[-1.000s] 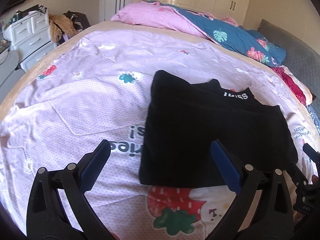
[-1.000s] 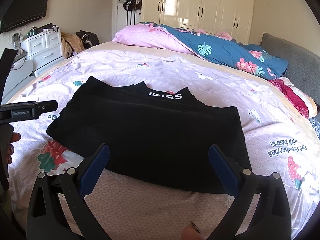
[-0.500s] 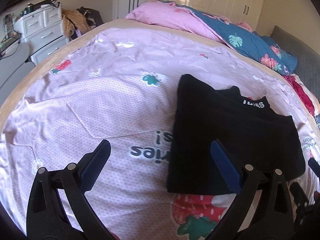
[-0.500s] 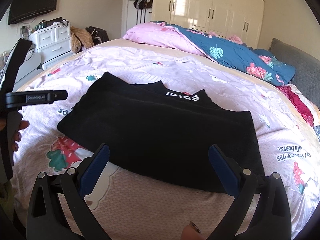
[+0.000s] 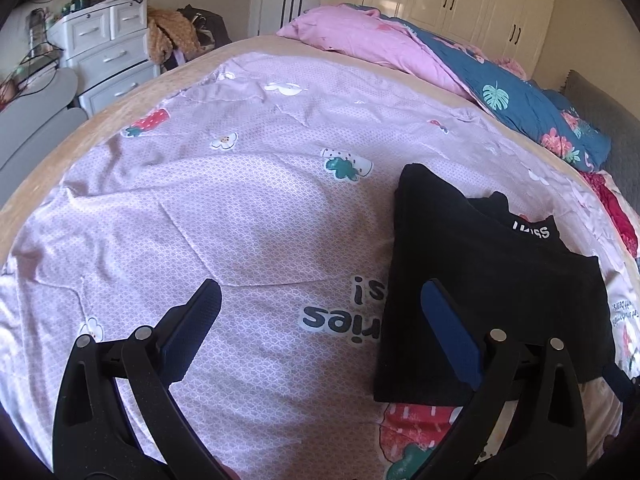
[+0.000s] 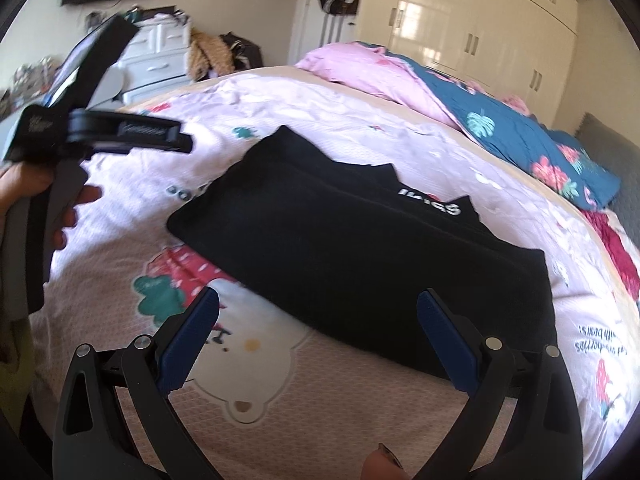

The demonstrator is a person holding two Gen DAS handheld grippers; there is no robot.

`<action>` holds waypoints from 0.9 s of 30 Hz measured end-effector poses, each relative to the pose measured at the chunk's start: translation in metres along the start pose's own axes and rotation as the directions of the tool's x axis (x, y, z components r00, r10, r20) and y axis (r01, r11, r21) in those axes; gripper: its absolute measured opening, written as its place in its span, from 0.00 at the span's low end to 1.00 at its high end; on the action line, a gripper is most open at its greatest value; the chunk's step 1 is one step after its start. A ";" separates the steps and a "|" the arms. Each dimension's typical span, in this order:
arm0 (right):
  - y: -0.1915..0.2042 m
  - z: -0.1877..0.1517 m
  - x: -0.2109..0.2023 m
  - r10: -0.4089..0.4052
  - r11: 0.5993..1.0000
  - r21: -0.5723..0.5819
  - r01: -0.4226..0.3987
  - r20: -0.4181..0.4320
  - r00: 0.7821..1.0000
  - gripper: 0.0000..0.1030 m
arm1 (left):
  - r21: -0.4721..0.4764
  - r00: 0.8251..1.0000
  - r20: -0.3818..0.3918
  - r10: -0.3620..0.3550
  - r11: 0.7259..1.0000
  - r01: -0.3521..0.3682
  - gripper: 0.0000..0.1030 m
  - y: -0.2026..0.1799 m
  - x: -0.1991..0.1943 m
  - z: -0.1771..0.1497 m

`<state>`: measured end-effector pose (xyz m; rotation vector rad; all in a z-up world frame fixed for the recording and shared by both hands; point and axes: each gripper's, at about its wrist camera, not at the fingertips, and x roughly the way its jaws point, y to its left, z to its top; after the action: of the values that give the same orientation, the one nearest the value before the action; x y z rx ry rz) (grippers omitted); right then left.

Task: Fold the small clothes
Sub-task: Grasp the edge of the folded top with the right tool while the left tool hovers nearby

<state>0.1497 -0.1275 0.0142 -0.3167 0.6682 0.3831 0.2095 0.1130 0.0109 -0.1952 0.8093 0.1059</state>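
Lying flat on the bed sheet, the black garment is folded into a neat rectangle, collar label facing up at the far edge. Both tools are off it w/ fingers spread wide apart, nothing held: left tool now sits further to the garment's left than a sec ago, mostly over bare sheet; right tool hangs near the front edge, view tilted vs before. Left tool also shows raised at the side in the right view. Pulling away like this suggests the fold's prob done, or a last half-fold remains. Pink quilt & wardrobe beyond.
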 end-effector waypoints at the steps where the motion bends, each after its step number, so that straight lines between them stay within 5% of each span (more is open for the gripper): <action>1: 0.005 -0.001 0.001 0.005 1.000 -0.014 -0.005 -0.003 1.000 0.96 | 0.006 1.000 -0.002 -0.003 1.000 0.003 0.91 -0.002 0.002 0.000; 27: 0.039 0.001 0.062 -0.043 0.981 -0.190 0.028 -0.079 0.996 0.96 | 0.096 0.998 -0.053 -0.029 0.995 0.034 0.91 -0.044 0.052 0.024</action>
<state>0.1780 -0.0779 -0.0311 -0.5272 0.7082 0.4017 0.2696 0.0760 -0.0044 -0.1200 0.8605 0.0317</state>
